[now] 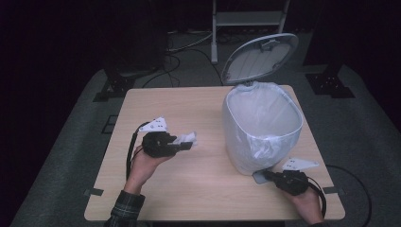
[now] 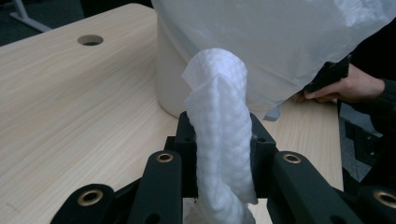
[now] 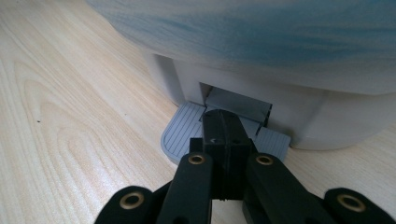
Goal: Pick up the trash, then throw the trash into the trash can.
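1. On the light wooden table (image 1: pixel 189 109) stands a white plastic pedal bin (image 1: pixel 246 156), lined with a thin, translucent white plastic bag (image 1: pixel 265 118). The bin is on the right half of the table, toward the far edge.
2. The oval white lid (image 1: pixel 260 56) of the bin stands raised behind the opening, tilted backward.
3. The left gripper (image 1: pixel 182 144) is held over the left half of the table, beside the bin and apart from it. Its jaws are clamped on a crumpled white paper towel (image 1: pixel 188 138).
4. In the left gripper view the paper towel (image 2: pixel 219 135) stands between the two black jaws, pressed from both sides, and its free end rises above them and curls over. Behind it are the wall of the bin (image 2: pixel 173 88) and the overhanging bag (image 2: pixel 280 42).
5. The right gripper (image 1: pixel 267 176) is low at the near foot of the bin. Its jaws are together, with nothing between them.
6. In the right gripper view the closed tips of the right gripper (image 3: pixel 223 122) lie on the grey ribbed foot pedal (image 3: pixel 182 133) of the bin; they seem to press it down, though how hard is not clear.
7. The right hand (image 2: pixel 345 88) shows in the left gripper view too, just beside the base of the bin.
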`<state>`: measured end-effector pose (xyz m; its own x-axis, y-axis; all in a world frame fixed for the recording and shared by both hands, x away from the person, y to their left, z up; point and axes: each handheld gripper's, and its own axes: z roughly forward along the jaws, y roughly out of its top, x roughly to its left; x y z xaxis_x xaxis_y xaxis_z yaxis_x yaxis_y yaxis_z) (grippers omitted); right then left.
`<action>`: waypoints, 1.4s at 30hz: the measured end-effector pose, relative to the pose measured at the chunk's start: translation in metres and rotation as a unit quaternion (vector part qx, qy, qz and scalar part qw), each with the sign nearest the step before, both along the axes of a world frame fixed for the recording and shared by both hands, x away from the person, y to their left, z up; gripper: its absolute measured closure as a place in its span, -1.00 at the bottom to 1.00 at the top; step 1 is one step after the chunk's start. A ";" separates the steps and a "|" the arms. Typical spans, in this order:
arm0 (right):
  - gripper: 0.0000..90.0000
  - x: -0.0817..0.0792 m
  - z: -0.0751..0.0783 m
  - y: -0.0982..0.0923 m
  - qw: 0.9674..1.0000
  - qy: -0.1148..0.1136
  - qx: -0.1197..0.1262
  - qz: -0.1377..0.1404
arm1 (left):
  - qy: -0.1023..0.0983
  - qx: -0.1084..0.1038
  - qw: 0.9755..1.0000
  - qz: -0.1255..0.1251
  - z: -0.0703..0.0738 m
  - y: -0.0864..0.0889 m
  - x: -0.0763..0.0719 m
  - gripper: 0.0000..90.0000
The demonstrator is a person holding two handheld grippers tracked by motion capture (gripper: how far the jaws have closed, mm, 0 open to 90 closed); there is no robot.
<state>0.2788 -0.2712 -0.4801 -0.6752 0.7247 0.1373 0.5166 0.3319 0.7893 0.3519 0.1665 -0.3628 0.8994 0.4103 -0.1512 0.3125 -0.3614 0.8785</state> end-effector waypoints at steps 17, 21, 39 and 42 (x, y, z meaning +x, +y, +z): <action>1.00 0.000 0.000 0.000 1.000 0.002 0.001 0.001 | -0.016 -0.037 0.998 -0.044 0.037 -0.012 -0.007 0.61; 1.00 0.001 0.000 0.000 1.000 0.002 0.001 0.001 | -0.018 -0.048 0.997 -0.055 0.046 -0.015 -0.008 0.61; 1.00 0.001 0.000 0.000 1.000 0.002 0.002 0.001 | -0.029 -0.073 0.993 -0.085 0.080 -0.030 -0.002 0.61; 1.00 0.001 0.000 0.000 1.000 0.002 0.002 0.001 | -0.031 -0.076 0.993 -0.089 0.085 -0.033 0.000 0.61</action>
